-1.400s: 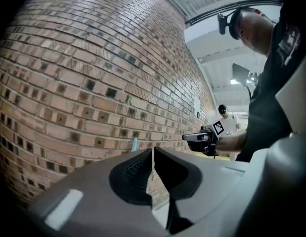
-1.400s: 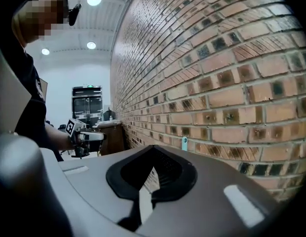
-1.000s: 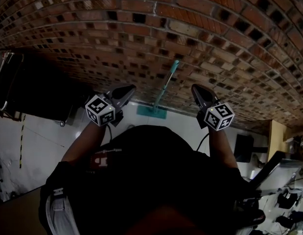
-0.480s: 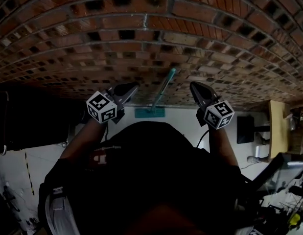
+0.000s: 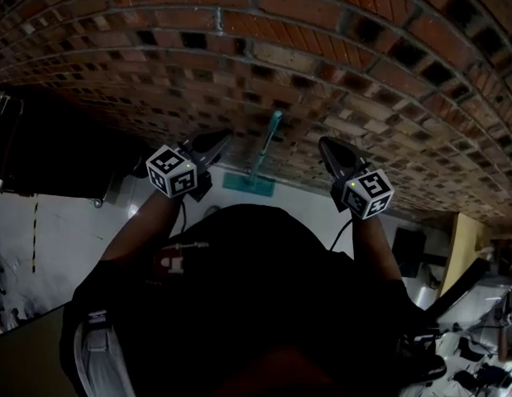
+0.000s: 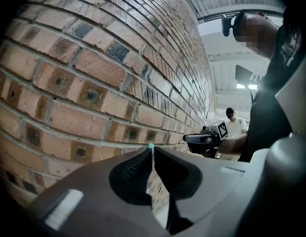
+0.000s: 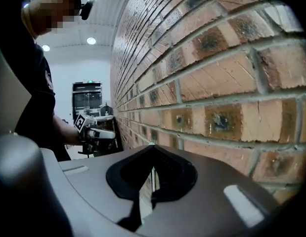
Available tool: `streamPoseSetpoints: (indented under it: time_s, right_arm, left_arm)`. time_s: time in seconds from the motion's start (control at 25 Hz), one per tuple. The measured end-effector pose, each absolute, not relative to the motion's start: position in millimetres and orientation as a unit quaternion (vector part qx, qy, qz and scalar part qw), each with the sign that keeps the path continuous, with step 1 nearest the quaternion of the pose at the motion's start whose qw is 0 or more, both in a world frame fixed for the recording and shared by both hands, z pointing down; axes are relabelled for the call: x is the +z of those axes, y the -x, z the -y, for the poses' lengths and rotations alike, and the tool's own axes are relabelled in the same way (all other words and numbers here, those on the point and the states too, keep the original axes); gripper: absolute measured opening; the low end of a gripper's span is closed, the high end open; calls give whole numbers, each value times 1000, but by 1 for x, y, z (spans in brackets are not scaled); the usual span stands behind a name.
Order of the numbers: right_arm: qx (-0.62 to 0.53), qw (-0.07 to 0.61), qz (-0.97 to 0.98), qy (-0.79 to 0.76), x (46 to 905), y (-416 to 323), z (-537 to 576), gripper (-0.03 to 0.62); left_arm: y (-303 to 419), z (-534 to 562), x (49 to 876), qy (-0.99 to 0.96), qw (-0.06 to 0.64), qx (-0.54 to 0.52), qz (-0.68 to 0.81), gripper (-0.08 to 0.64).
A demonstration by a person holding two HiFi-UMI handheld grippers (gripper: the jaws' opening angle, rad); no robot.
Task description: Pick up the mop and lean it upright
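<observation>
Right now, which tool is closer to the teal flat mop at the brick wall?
Left, narrowly. The left tool sits just left of the teal flat mop; the right tool sits slightly farther, on its right.

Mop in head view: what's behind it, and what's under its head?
Behind the mop is the brick wall; its teal handle rises in front of the bricks. Its flat head lies on the pale floor at the wall's foot. The floor under the head is covered.

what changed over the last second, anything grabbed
Nothing taken hold of or let go. The view swung and the brick wall looms nearer; the person seems to have edged forward. The left gripper and right gripper stay shut and empty either side of the mop, still leaning on the wall.
</observation>
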State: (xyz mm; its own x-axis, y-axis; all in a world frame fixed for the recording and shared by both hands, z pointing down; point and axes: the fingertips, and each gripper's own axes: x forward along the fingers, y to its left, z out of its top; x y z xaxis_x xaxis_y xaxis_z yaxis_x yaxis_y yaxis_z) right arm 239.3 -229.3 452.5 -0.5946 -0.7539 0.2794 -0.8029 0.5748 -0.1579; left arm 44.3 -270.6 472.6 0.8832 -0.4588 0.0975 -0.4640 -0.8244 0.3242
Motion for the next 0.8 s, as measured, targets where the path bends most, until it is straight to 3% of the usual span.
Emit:
streamPoseSetpoints:
  time_s: [0.8]
  right_arm:
    - [139,81,877,-454,472,-219,250,14]
  left_arm:
    - [-46,279,473,-969,145,40,196,12]
